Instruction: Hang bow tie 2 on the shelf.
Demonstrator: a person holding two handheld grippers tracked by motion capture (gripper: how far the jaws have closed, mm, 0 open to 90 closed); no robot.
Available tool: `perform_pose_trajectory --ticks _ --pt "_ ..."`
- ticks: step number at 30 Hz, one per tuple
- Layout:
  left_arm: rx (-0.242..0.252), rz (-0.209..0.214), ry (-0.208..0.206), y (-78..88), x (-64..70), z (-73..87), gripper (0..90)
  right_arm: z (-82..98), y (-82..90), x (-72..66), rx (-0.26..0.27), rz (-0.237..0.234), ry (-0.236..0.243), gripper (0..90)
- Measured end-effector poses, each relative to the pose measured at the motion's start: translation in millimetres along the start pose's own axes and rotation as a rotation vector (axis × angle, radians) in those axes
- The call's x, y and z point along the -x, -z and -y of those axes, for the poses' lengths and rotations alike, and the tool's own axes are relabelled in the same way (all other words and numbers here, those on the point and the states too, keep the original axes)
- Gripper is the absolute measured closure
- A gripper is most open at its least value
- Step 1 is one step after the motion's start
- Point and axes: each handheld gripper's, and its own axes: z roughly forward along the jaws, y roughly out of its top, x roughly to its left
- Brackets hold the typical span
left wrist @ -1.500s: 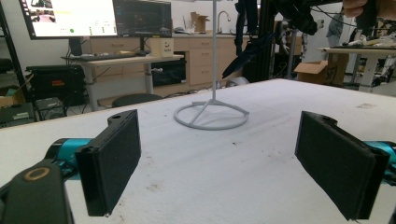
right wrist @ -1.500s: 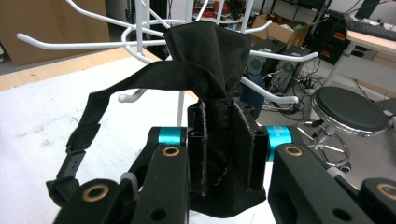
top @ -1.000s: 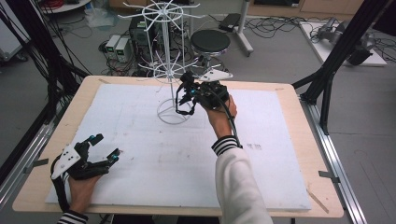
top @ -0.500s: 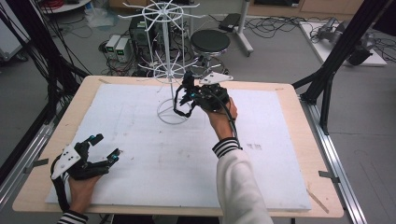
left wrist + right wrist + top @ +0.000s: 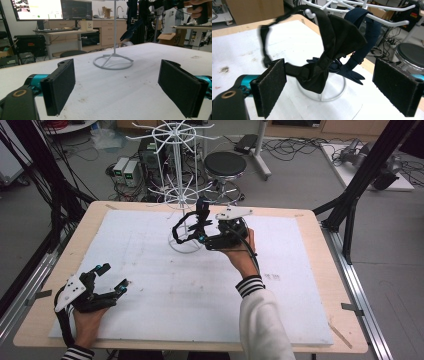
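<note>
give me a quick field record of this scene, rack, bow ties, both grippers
rack: white wire rack standing on the white mat, ring base near the far edge
black bow tie: hanging from a rack arm by its strap
navy bow tie: hanging behind the black one
right gripper: jaws just opened, wide apart, black bow tie between them but pads not pressing it
left gripper: open, nothing between the jaws, low over the mat near the front left corner
</note>
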Motion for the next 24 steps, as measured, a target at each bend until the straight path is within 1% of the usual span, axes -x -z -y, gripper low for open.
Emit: perform_pose_trajectory --ticks 2,4,8,10,13,14,15,16,17,18,20,22,24 --pt "0.001 0.003 -0.002 0.0 0.4 0.0 14.8 3.7 8.1 -0.3 0.011 -0.005 -0.008 0.7" --pt "0.002 0.003 -0.002 0.1 0.3 0.0 14.8 8.3 19.0 0.5 0.021 0.000 -0.023 0.7" --pt "0.001 0.004 -0.001 0.5 0.4 0.1 14.8 22.6 44.9 2.8 0.072 0.029 -0.052 0.7" --pt "0.003 0.003 0.000 0.5 0.1 0.1 14.8 30.8 57.2 3.3 0.085 0.042 -0.056 0.7" --pt "0.003 0.004 0.000 0.7 0.3 0.1 14.8 44.1 75.6 2.1 0.101 0.071 -0.047 0.7" --pt "0.004 0.003 -0.001 0.8 0.1 0.1 14.8 49.0 81.2 1.3 0.103 0.084 -0.042 0.7" --pt "0.005 0.003 -0.002 0.8 0.1 0.1 14.8 54.0 86.2 0.9 0.102 0.100 -0.026 0.7" --pt "0.006 0.003 -0.002 0.9 0.1 0.2 14.8 59.6 91.1 -0.1 0.103 0.106 -0.030 0.7" --pt "0.006 0.004 -0.001 0.9 0.0 0.2 14.8 65.5 95.6 -1.2 0.102 0.100 -0.042 0.7" --pt "0.006 0.004 0.000 0.9 0.0 0.2 14.8 71.3 99.7 -1.7 0.105 0.101 -0.042 0.7" --pt "0.005 0.004 0.000 1.0 -0.2 0.2 14.8 83.8 107.8 -4.0 0.124 0.105 -0.035 0.7" --pt "0.004 0.004 0.001 1.0 -0.3 0.1 14.8 96.0 115.7 -7.0 0.143 0.108 -0.056 0.7" --pt "0.004 0.004 0.000 1.0 -0.3 0.1 14.8 108.5 123.1 -9.7 0.165 0.120 -0.064 0.7"
